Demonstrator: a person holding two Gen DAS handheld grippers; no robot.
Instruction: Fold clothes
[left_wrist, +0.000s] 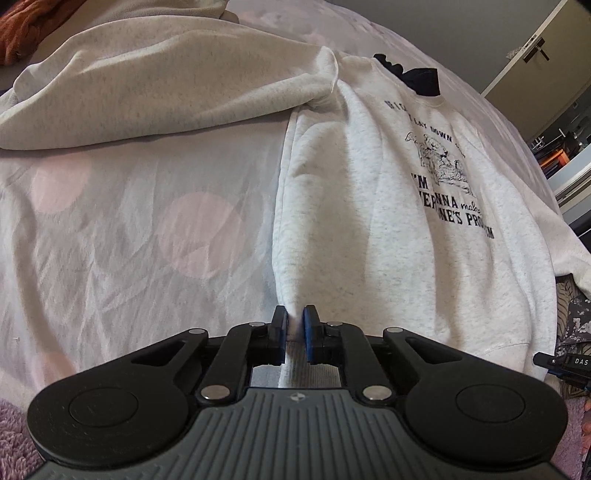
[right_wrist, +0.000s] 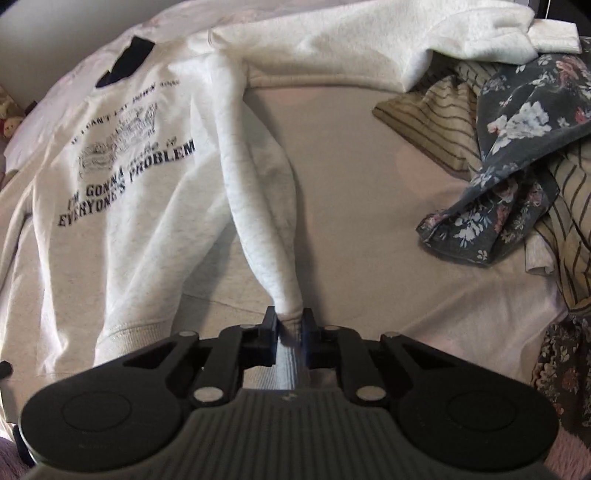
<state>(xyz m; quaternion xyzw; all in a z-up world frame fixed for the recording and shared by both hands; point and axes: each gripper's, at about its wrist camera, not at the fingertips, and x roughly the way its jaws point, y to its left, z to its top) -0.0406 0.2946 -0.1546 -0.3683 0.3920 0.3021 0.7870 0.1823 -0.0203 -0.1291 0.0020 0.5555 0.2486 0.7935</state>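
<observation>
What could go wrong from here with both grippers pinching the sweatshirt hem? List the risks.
1. The left gripper and the right gripper each clamp only a small bunch of the sweatshirt hem; lifting could pull the fabric out.
2. Both sleeves lie spread outward, so they may drag or crumple in a fold.
3. The floral garment lies close by on the bedsheet and could get caught by the right sleeve.

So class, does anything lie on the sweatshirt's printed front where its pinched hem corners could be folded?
Nothing visible. Left claw and right claw each pinch the sweatshirt; its front is bare.
</observation>
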